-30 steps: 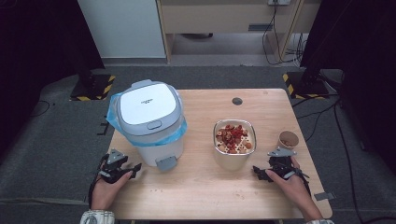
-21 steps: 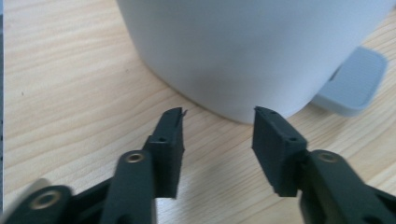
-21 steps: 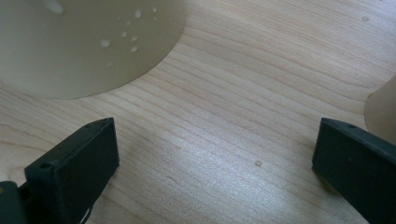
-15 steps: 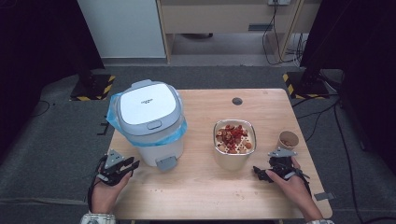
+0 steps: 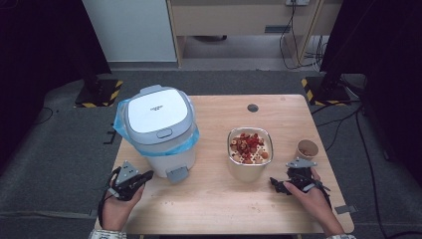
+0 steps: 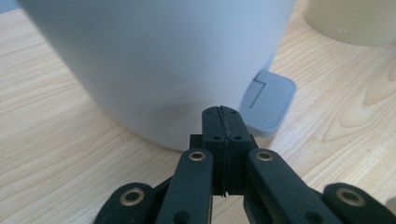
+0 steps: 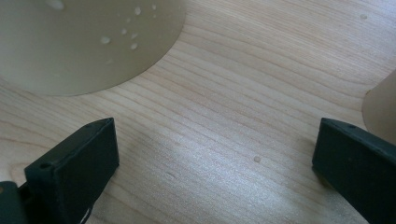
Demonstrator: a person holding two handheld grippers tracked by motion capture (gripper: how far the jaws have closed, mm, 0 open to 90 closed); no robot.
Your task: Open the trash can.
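Note:
A white step-on bin point(image 5: 157, 127) with a blue liner stands at the table's left, its grey pedal point(image 5: 177, 174) facing the near edge. My left gripper point(image 5: 148, 175) lies just left of the pedal. In the left gripper view its jaws point(image 6: 225, 114) have just been closing and now meet with nothing between them, close to the bin wall point(image 6: 154, 56) and beside the pedal point(image 6: 268, 102). A metal bowl point(image 5: 250, 149) holds red and tan pieces. My right gripper point(image 5: 274, 185) rests near the bowl's right front, open point(image 7: 215, 140) over bare wood, with the bowl wall point(image 7: 84, 42) just ahead.
A small brown paper cup point(image 5: 307, 148) stands right of the bowl, also at the right edge of the right gripper view point(image 7: 380, 107). A dark round grommet point(image 5: 253, 107) sits in the wooden table point(image 5: 219, 204) near its far edge. Black stands flank the table.
The left gripper's jaws have closed and the hand has edged up and right toward the bin's pedal. The right hand and gripper have stayed where they were.

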